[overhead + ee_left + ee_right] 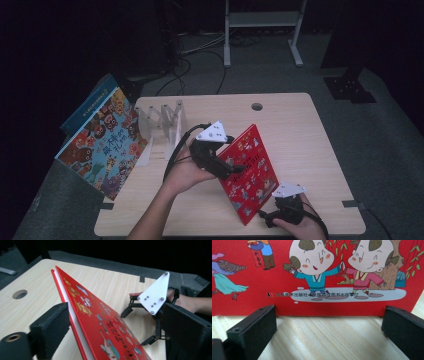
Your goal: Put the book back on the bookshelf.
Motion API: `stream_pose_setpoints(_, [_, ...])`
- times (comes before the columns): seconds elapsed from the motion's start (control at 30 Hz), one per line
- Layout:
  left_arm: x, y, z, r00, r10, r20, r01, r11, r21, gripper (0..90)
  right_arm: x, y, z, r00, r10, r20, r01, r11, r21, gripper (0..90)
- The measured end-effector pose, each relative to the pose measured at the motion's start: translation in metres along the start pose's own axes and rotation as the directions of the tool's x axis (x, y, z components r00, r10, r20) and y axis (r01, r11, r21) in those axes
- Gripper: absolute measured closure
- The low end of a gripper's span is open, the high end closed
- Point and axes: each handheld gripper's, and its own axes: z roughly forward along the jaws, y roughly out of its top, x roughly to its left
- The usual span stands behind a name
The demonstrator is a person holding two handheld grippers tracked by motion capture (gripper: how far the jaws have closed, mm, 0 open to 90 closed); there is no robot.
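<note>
Dark room, pale wooden bench (300, 130). Thin red picture book (248, 172) stands tilted mid-frame on its bottom edge, long axis running up-left. Left gripper (234, 169) has it between wide jaws, pads not clearly pressing; right gripper (272, 216) sits gaping, empty, at its lower corner.

Black two-jaw tongs (235, 169), white triangular plates (screw-studded), trailing black cables

Red cartoon-printed book (248, 170); black hand-held gripper (226, 167).
</note>
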Motion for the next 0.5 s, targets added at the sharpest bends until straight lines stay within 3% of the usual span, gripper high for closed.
stream_pose_setpoints(0.27, [-0.0018, 0.0004, -0.0015, 0.9992, 0.026, -0.030, -0.025, 0.9996, 0.008, 16.9, 0.0000, 0.0000, 0.0000, 1.0000, 0.000, 0.000, 0.000, 1.000, 0.000, 0.0])
stream_pose_setpoints(0.4, [-0.0044, 0.0007, -0.0027, 0.9996, 0.022, 0.017, -0.022, 0.9998, -0.003, 25.4, 0.0000, -0.0002, -0.0004, 1.0000, -0.001, 0.004, 0.001, 1.000, 0.002, 0.0])
stream_pose_setpoints(0.5, [-0.0074, 0.0012, -0.0023, 0.9994, 0.032, 0.013, -0.032, 0.9995, -0.007, 30.0, -0.0001, -0.0002, -0.0005, 0.9999, 0.005, 0.010, -0.005, 1.000, 0.003, 0.0])
